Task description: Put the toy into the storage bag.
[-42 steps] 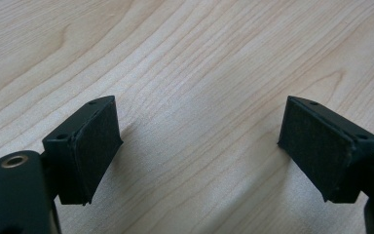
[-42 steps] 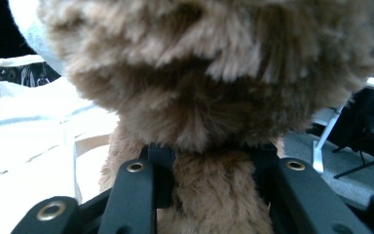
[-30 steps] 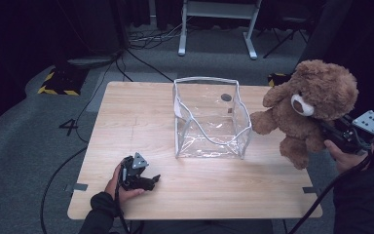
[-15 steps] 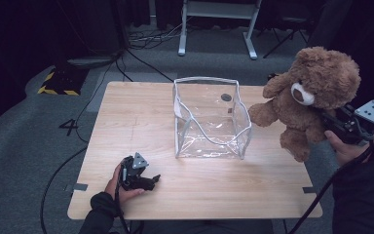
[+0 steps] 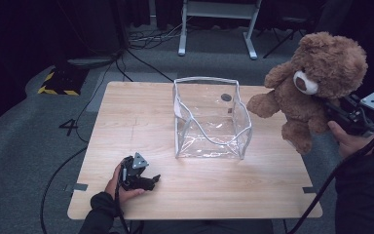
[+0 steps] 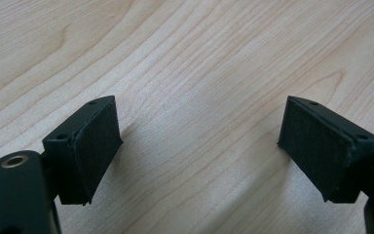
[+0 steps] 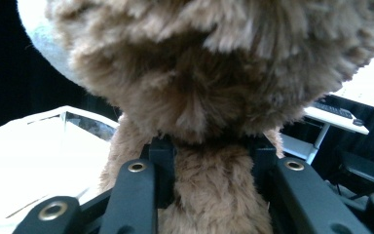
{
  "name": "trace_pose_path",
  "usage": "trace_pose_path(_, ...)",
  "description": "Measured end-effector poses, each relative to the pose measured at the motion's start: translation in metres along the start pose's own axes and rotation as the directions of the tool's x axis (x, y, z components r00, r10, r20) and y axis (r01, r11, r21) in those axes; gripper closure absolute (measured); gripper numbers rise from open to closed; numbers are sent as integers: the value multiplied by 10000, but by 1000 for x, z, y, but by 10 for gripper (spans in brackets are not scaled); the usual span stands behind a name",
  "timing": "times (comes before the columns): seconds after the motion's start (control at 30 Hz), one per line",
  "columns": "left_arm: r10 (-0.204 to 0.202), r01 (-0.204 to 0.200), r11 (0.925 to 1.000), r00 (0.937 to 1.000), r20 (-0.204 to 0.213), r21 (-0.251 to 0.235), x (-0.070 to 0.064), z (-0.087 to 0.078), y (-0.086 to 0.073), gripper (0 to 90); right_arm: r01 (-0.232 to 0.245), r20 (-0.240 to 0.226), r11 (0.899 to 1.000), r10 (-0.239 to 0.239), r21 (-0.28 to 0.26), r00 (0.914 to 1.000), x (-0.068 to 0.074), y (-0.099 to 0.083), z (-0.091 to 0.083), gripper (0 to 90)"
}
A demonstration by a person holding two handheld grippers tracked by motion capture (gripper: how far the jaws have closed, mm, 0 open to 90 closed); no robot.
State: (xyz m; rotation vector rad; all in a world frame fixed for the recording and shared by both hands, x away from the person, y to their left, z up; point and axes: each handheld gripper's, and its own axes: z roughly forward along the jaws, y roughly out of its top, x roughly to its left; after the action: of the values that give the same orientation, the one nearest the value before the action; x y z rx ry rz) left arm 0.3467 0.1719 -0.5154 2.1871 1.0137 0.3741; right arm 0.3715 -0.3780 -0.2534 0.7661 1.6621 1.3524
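While the left gripper [image 5: 137, 176] rests spread and idle on the table [image 5: 126, 117], the right gripper [image 5: 343, 114] pinches the teddy bear [image 5: 316, 83] aloft, likely to clear the clear box [image 5: 209, 119] rim.

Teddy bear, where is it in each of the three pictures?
High view: teddy bear at upper right, held up off the table by the right gripper.
Left gripper view: not in it, just wooden table.
Right gripper view: fur close up, jaws clamped on it.
Shared landmark: the wooden table.
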Motion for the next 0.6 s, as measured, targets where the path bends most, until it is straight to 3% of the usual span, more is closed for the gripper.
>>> trace_pose_path(0.3, 27, -27, 10000, 10000, -22, 5, 0, 0, 0, 154, 198, 23, 9996, -198, -213, 9998, 2, 19, 7, 661)
trace_pose_path(0.6, 27, -27, 10000, 10000, -19, 9, 0, 0, 0, 154, 105, -249, 9992, -115, -387, 9996, 6, 30, 15, 661)
